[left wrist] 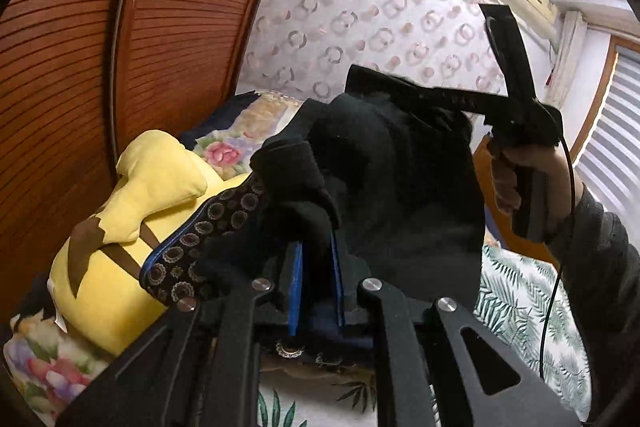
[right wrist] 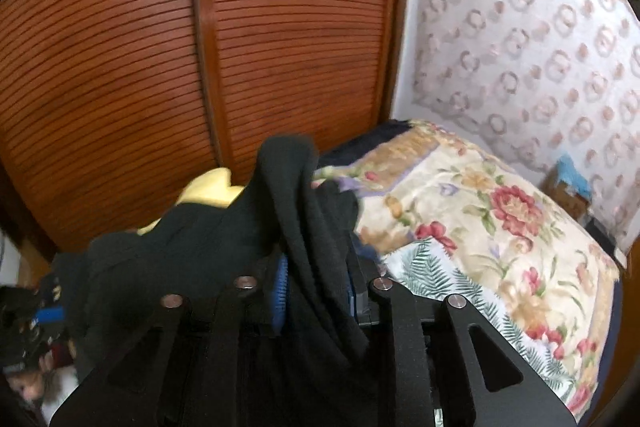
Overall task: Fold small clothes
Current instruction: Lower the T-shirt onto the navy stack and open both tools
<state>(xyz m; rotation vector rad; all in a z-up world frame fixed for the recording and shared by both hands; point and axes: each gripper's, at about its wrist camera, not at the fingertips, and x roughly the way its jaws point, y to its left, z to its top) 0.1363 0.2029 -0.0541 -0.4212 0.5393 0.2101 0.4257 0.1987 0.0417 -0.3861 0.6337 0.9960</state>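
Your right tongs [right wrist: 316, 287] are clamped on a black garment [right wrist: 288, 211] — its fabric rises in a fold just ahead of the blue pads and spills to the left over the linkage. Beyond the tongs stands a slatted wooden wardrobe door [right wrist: 200, 47]. To the right lies the bed [right wrist: 540, 311] with a floral quilt [right wrist: 480, 211] — a yellow plush [right wrist: 212, 191] peeks out behind the cloth.
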